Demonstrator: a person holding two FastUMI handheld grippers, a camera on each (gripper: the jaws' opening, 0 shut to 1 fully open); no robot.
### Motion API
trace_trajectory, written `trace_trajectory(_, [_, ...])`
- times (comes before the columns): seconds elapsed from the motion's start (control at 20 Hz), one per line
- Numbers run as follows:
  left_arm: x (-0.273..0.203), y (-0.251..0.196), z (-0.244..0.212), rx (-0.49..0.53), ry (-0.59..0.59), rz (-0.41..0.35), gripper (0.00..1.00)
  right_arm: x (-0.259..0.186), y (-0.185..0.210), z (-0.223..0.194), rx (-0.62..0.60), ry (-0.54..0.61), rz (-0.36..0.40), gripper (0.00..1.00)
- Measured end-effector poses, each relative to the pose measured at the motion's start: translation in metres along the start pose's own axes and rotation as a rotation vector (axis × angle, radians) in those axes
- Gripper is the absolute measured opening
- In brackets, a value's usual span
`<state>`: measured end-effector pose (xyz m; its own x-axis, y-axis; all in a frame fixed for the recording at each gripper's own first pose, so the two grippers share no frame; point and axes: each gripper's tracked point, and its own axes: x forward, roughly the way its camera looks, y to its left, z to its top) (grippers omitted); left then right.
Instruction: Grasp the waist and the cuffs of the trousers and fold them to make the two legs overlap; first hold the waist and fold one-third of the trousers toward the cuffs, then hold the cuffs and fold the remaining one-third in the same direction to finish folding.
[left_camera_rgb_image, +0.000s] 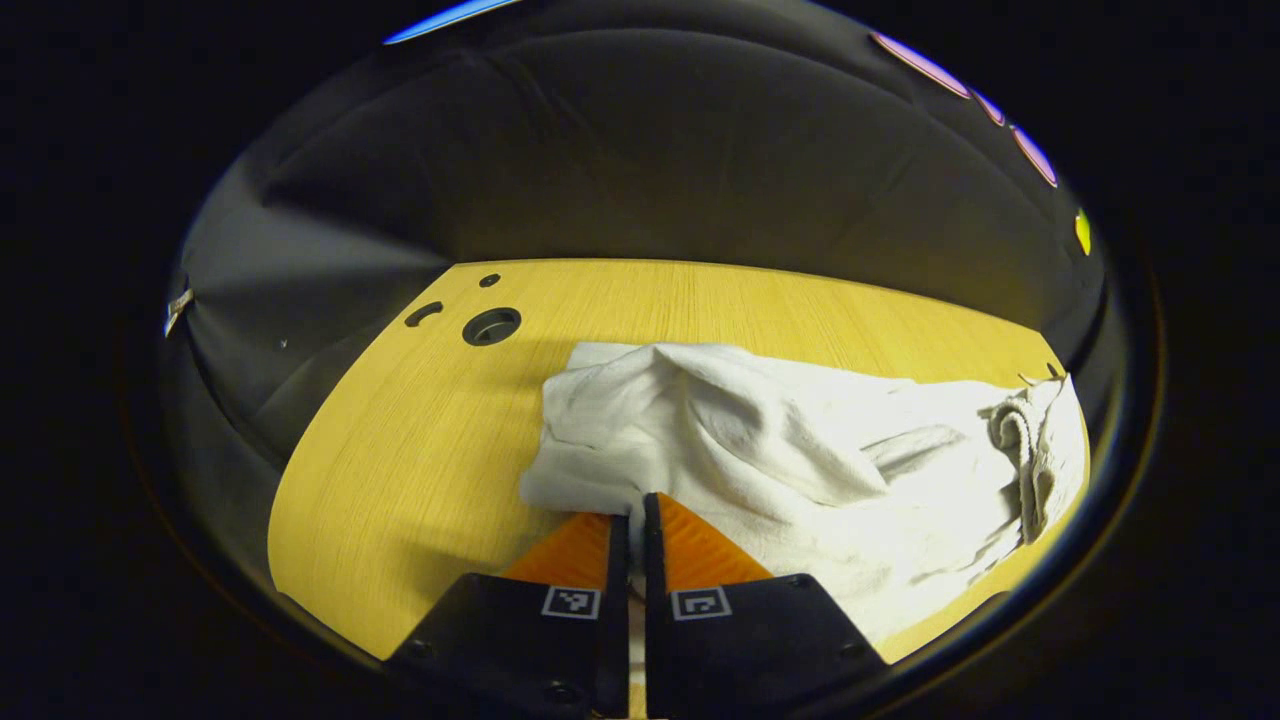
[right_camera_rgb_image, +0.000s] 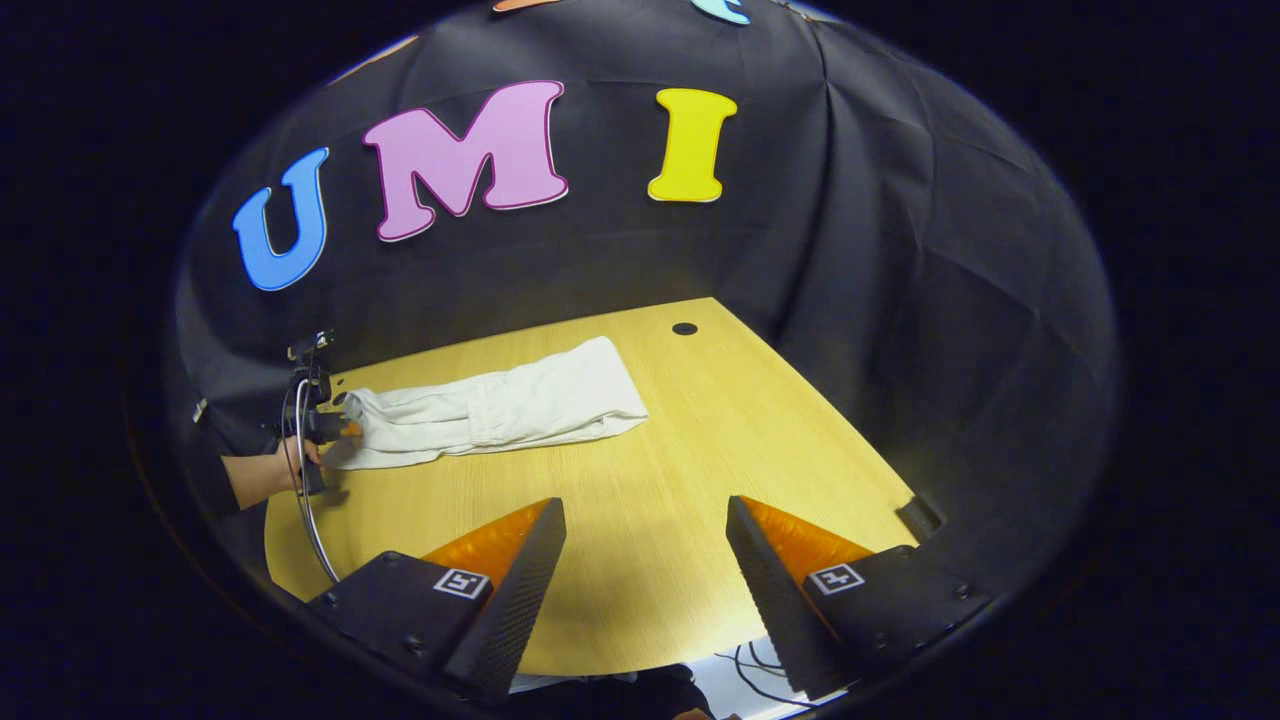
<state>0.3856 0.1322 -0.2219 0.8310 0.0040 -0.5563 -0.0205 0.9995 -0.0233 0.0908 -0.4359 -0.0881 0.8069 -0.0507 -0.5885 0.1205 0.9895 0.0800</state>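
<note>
The left gripper (left_camera_rgb_image: 636, 515), at the bottom centre of the left gripper view, has its two fingers drawn together on a bunched edge of the white trousers (left_camera_rgb_image: 800, 450), with fabric pinched between them. The trousers spread from the middle toward the right edge of that frame on the wooden table (left_camera_rgb_image: 400, 480). In the right gripper view the same trousers (right_camera_rgb_image: 500, 410) lie as a long strip in the left middle of the frame, already looking doubled leg over leg, and the left gripper (right_camera_rgb_image: 335, 428) bites the end at the far left, held by a person's hand (right_camera_rgb_image: 275, 470). Which end this is, waist or cuffs, I cannot tell. The right gripper (right_camera_rgb_image: 645, 545) sits at the bottom of its frame with fingers wide apart over bare table, well apart from the cloth and holding nothing. The step in hand appears to be folding the gripped end over toward the other. To do it well, I judge the lift should be low and level, carrying the edge straight along the length so the layers stay aligned. The free gripper could take the other corner of that end; otherwise the fold may skew.
</note>
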Motion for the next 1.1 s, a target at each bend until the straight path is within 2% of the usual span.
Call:
trace_trajectory(0.1, [-0.003, -0.004, -0.001, 0.001, 0.01, -0.015, 0.06, -0.004, -0.005, -0.008, 0.011, 0.011, -0.016, 0.99])
trace_trajectory(0.2, [-0.007, -0.009, -0.002, -0.049, 0.015, -0.037, 0.09, -0.004, -0.005, -0.013, 0.018, 0.025, -0.017, 0.99])
trace_trajectory(0.25, [-0.011, -0.009, -0.003, -0.084, 0.016, -0.044, 0.05, -0.003, -0.007, -0.012, 0.017, 0.023, -0.019, 0.99])
trace_trajectory(0.4, [-0.024, -0.016, 0.008, -0.176, -0.021, -0.057, 0.05, -0.001, -0.006, -0.006, 0.004, 0.004, -0.009, 1.0])
trace_trajectory(0.55, [-0.042, -0.025, 0.02, -0.185, -0.054, -0.069, 0.05, 0.002, -0.005, -0.009, -0.04, 0.008, 0.024, 1.0])
trace_trajectory(0.7, [-0.067, -0.037, 0.044, -0.25, -0.11, -0.083, 0.05, 0.01, -0.002, -0.009, -0.037, 0.014, 0.071, 0.99])
trace_trajectory(0.75, [-0.074, -0.043, 0.052, -0.255, -0.125, -0.086, 0.02, 0.014, -0.003, -0.011, -0.038, 0.019, 0.086, 0.99])
trace_trajectory(0.8, [-0.081, -0.047, 0.062, -0.254, -0.142, -0.087, 0.05, 0.019, -0.004, -0.008, -0.041, 0.019, 0.1, 0.99])
trace_trajectory(1.0, [-0.106, -0.083, 0.09, -0.252, -0.187, -0.091, 0.05, 0.049, -0.022, 0.004, -0.13, -0.002, 0.123, 1.0])
trace_trajectory(1.1, [-0.125, -0.135, 0.116, -0.254, -0.219, -0.12, 0.05, 0.065, -0.031, 0.02, -0.11, -0.017, 0.181, 0.99])
